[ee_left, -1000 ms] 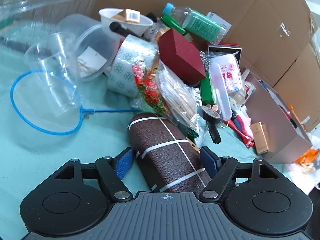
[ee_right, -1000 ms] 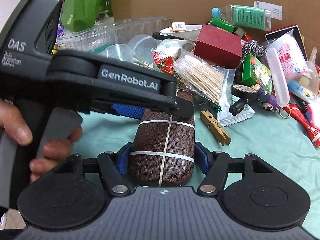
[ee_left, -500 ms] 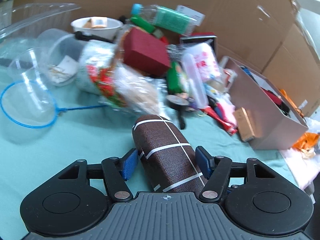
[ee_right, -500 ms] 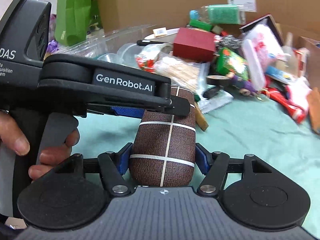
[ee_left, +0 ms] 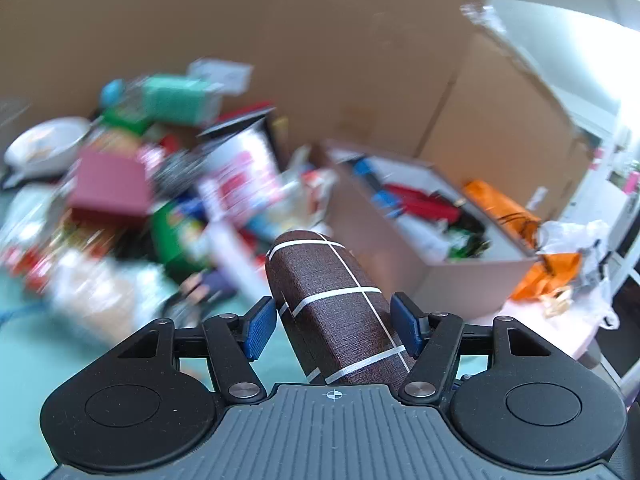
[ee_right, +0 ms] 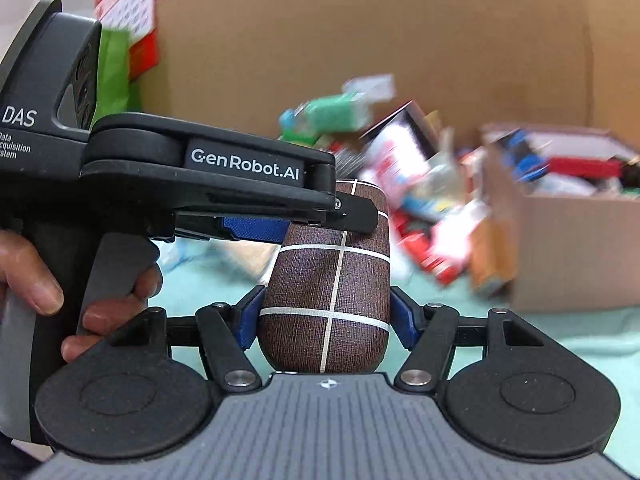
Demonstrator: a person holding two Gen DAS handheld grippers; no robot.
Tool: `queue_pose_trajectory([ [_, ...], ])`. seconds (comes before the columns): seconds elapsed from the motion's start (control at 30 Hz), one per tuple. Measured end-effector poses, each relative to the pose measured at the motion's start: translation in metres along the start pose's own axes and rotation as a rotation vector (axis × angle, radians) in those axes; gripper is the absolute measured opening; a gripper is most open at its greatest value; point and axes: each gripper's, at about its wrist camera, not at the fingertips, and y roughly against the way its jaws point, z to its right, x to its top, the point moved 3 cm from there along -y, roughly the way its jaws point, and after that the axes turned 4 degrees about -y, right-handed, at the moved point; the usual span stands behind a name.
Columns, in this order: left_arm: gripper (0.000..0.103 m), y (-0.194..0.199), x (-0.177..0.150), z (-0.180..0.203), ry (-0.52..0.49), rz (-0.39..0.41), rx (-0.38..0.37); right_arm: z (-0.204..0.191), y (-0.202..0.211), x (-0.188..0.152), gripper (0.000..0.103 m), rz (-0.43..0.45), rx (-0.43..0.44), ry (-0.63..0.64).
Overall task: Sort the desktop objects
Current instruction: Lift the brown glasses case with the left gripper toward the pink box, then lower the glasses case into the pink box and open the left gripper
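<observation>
1. The brown case (ee_right: pixel 328 292) was a long, rounded pouch in dark brown, cloth-like material, crossed by thin white lines that formed a grid; its ends were domed.
2. It was held in the air above the teal tablecloth (ee_right: pixel 500 344), pointing away from both cameras toward the blurred clutter.
3. In the right wrist view the right gripper (ee_right: pixel 326 320) had its blue pads pressed on both sides of the case's near end, so the fingers were clamped on it.
4. The left gripper (ee_left: pixel 332 322) also had the case between its blue pads (ee_left: pixel 404 322). In the left wrist view the case ran at a slant, touching the right-hand pad, while a narrow gap showed at the other one.
5. In the right wrist view that gripper crossed from the left, its upper finger lying over the far part of the case, with a hand (ee_right: pixel 56 280) on its handle.
6. Beyond lay a blurred pile of packets and boxes, and an open cardboard box (ee_left: pixel 432 280) of items to the right, backed by a tall cardboard wall (ee_left: pixel 320 40).
</observation>
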Motion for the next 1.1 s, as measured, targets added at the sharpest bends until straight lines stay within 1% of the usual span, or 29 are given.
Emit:
queue_pose_trajectory([
  [0.13,0.064,-0.024,0.028,0.03,-0.033,0.031,-0.064,0.027,0.007,0.024,0.069,0.072,-0.064,-0.012],
  [0.23,0.064,-0.048,0.051,0.043,0.005,0.029,-0.128,0.047,0.008,0.042,0.069,0.118,-0.123,-0.005],
  [0.3,0.064,-0.063,0.065,0.053,0.015,0.031,-0.152,0.061,0.006,0.055,0.069,0.136,-0.152,-0.007],
  [0.4,0.064,-0.086,0.085,0.068,-0.007,0.046,-0.177,0.083,-0.001,0.075,0.069,0.153,-0.185,-0.008],
  [0.47,0.064,-0.104,0.098,0.073,-0.004,0.043,-0.198,0.097,-0.006,0.086,0.069,0.159,-0.204,-0.011],
  [0.57,0.064,-0.134,0.114,0.076,0.024,0.024,-0.228,0.118,-0.018,0.103,0.069,0.149,-0.228,-0.014],
  [0.63,0.065,-0.156,0.122,0.075,0.04,0.008,-0.242,0.132,-0.025,0.108,0.069,0.128,-0.241,-0.007],
  [0.87,0.065,-0.222,0.143,0.068,0.105,-0.042,-0.26,0.176,-0.068,0.136,0.068,0.04,-0.272,-0.006],
  [1.03,0.065,-0.258,0.149,0.067,0.09,-0.073,-0.261,0.199,-0.094,0.144,0.068,-0.028,-0.292,-0.004],
  [1.1,0.065,-0.271,0.146,0.064,0.113,-0.093,-0.255,0.207,-0.103,0.143,0.068,-0.056,-0.292,-0.011],
])
